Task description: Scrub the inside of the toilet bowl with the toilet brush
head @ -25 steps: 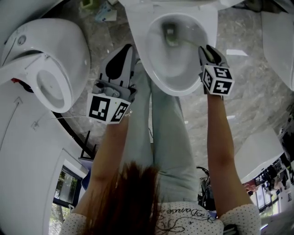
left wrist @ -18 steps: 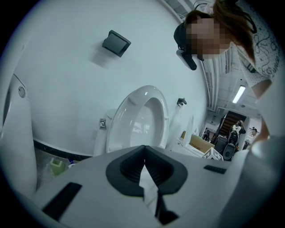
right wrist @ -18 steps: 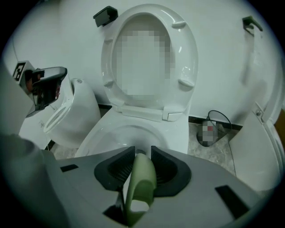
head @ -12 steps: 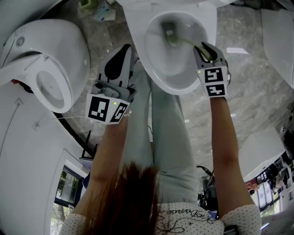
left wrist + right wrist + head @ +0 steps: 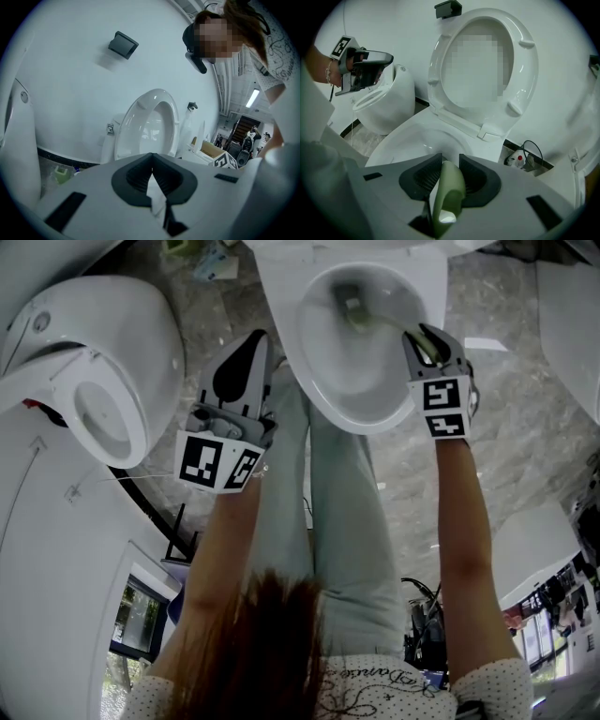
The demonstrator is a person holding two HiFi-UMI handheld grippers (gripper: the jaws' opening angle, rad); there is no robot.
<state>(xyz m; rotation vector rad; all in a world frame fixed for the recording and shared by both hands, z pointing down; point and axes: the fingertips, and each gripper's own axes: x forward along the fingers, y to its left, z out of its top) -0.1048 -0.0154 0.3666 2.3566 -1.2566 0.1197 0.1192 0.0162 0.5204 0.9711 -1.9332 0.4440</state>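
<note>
The white toilet bowl [image 5: 361, 343] is at the top middle of the head view, its seat and lid [image 5: 487, 61] raised. A green toilet brush has its head [image 5: 354, 308] down inside the bowl toward the back. Its green handle [image 5: 447, 197] runs up to my right gripper [image 5: 422, 338], which is shut on it over the bowl's right rim; the right gripper [image 5: 449, 164] view shows the handle clamped between the dark pads. My left gripper [image 5: 253, 343] hangs just left of the bowl, outside it. That left gripper [image 5: 152, 165] is shut with nothing in it.
A second white toilet [image 5: 103, 381] stands close on the left, and another white fixture [image 5: 572, 324] at the right edge. The person's legs [image 5: 337, 521] stand right in front of the bowl. A small bottle and a looped cable [image 5: 520, 157] lie behind the toilet.
The right gripper swung a little left and then back right with the handle, and the brush head shifted slightly inside the bowl. The left gripper has stayed put.
</note>
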